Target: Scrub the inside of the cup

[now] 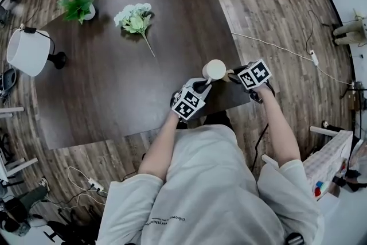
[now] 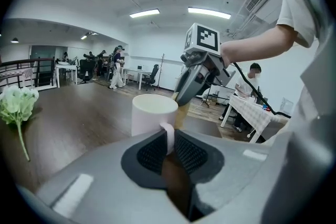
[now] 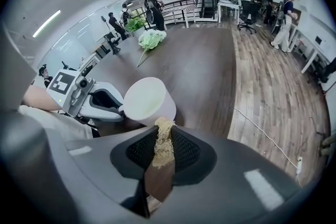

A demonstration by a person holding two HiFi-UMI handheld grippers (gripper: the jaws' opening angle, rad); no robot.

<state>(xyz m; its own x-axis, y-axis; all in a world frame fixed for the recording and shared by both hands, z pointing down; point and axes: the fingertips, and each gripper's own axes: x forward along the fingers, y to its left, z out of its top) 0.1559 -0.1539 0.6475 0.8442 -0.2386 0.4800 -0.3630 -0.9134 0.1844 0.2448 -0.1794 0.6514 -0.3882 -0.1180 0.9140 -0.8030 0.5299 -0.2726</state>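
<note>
The white ceramic cup [image 1: 214,70] is at about 4 o'clock on the dark brown wooden table [image 1: 114,83], close to the near right edge and right in front of the person. The left gripper [image 2: 168,140] comes in from the cup's 7 o'clock, and its jaws are clamped narrow on the cup's small white loop handle [image 2: 168,134]. I take that grip as a brace, so the cup won't spin or skid once the rubbing starts. From where I stand I can't tell whether the base rests on the table or hangs just above it.

The right gripper [image 3: 163,139] sits at the cup's 3 o'clock, its jaws pinched on a tan, fibrous scrubbing wad [image 3: 161,147] with the frayed tip poking forward. That leaves the working end free to reach the inner wall. The tip lies just beside the outer wall under the rim, and it may be touching. It isn't inside the mouth, so the scrub proper looks not yet begun.

The cup's long axis runs from base to mouth and stands near upright, with the open mouth facing up. In the right gripper view the pale inside shows, so the mouth seems to lean slightly towards 3 o'clock, where the scrubber is. The handle points back towards 7 o'clock, into the left jaws.
</note>
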